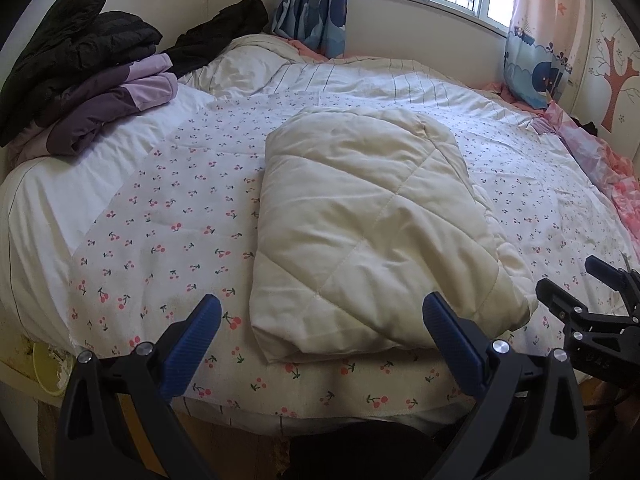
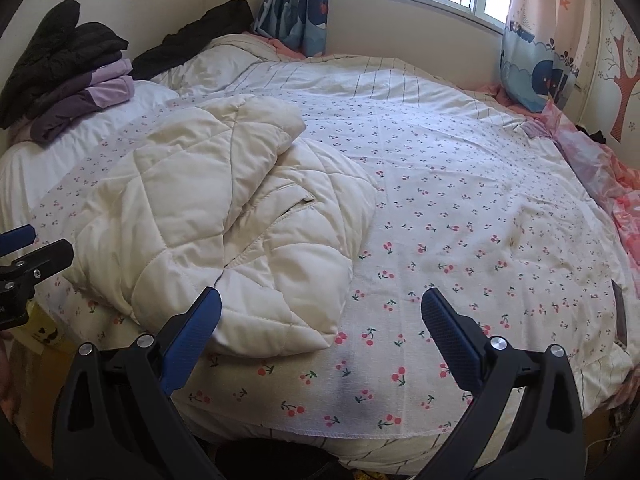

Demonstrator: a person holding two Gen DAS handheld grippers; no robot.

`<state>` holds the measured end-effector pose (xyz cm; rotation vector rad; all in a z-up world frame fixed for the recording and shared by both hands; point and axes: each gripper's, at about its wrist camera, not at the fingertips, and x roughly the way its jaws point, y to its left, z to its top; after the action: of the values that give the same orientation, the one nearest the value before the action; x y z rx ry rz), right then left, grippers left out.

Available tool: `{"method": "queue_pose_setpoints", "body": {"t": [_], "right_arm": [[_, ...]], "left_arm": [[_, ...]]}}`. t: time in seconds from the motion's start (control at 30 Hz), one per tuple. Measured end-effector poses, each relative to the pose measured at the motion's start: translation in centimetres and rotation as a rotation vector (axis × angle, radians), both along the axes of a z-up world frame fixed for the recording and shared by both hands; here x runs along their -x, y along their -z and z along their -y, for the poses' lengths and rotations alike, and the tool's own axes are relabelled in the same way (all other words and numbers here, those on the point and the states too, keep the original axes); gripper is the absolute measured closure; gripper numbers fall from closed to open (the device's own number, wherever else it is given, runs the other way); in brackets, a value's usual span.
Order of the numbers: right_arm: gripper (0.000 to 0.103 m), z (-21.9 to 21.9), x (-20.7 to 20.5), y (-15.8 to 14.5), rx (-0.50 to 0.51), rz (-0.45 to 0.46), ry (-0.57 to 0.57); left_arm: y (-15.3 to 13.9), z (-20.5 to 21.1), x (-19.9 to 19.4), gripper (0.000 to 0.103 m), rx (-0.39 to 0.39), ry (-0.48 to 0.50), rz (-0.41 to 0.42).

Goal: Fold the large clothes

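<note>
A cream quilted jacket (image 1: 372, 224) lies folded into a compact bundle on the cherry-print bed cover (image 1: 160, 216). It also shows in the right wrist view (image 2: 208, 216), left of centre, with a pocket slit on top. My left gripper (image 1: 322, 320) is open and empty, held above the near edge of the bed just in front of the jacket. My right gripper (image 2: 320, 316) is open and empty, over bare bed cover (image 2: 460, 208) to the right of the jacket. Each gripper shows at the edge of the other's view: the right one in the left wrist view (image 1: 592, 300), the left one in the right wrist view (image 2: 24, 256).
A stack of folded purple and black clothes (image 1: 84, 88) sits at the far left of the bed. A black garment (image 1: 224, 36) lies at the headboard. Pink crumpled fabric (image 1: 600, 160) lies along the right edge. Curtains (image 1: 312, 8) and a window are behind.
</note>
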<state>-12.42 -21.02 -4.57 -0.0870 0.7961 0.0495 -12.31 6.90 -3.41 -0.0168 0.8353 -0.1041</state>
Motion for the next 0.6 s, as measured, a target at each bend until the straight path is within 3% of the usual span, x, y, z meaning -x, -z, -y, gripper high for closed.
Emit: {"method": "queue_pose_setpoints", "body": {"t": [0.6], "right_arm": [[0.006, 0.45, 0.39, -0.1, -0.019, -0.012, 0.0]], "left_arm": [[0.18, 0.48, 0.14, 0.006, -0.011, -0.001, -0.014]]}}
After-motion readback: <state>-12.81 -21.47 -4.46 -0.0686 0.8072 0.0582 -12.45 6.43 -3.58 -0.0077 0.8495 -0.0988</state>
